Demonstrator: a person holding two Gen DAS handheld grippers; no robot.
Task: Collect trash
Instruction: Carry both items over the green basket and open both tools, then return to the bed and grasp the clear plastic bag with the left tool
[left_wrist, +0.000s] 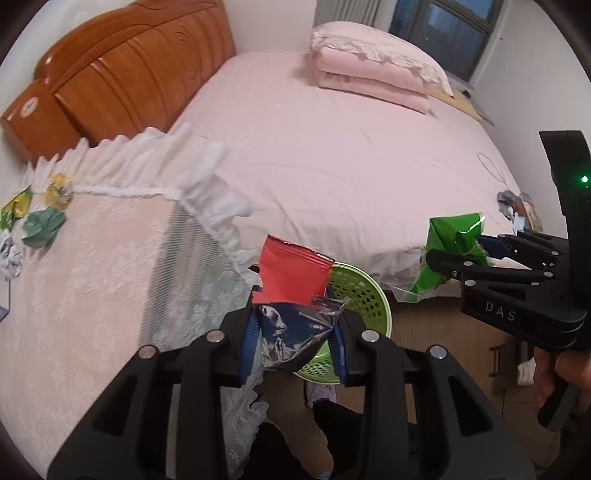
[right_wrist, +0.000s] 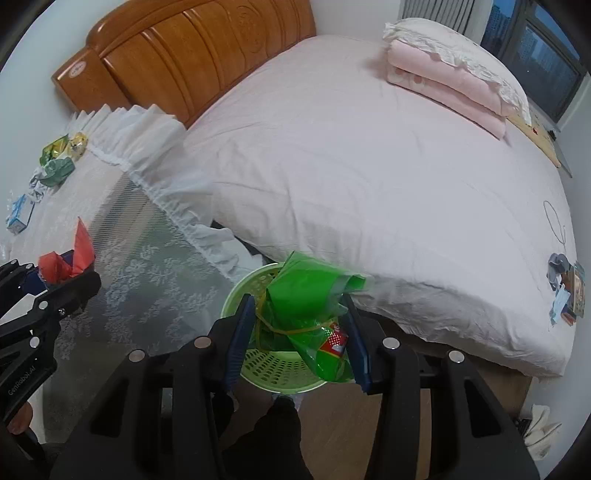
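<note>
My left gripper (left_wrist: 295, 328) is shut on a crumpled red and blue-silver snack wrapper (left_wrist: 291, 273), held above the floor. Just beyond and below it stands a round green perforated basket (left_wrist: 364, 295), between the bedside table and the bed. My right gripper (right_wrist: 300, 332) is shut on a crumpled green plastic wrapper (right_wrist: 303, 291) and hangs directly over the same basket (right_wrist: 258, 363). In the left wrist view the right gripper (left_wrist: 458, 247) shows at the right with its green wrapper (left_wrist: 448, 230). The left gripper (right_wrist: 74, 269) with the red wrapper (right_wrist: 79, 245) shows at the left in the right wrist view.
A lace-covered bedside table (right_wrist: 122, 266) holds yellow and green wrappers (right_wrist: 59, 166), crumpled paper and a small blue carton (right_wrist: 18, 216). More scraps (right_wrist: 565, 288) lie near the edge of the pink bed (right_wrist: 369, 166). Folded bedding (right_wrist: 454, 81) lies at its far side. A hand (left_wrist: 565, 373) grips the right tool.
</note>
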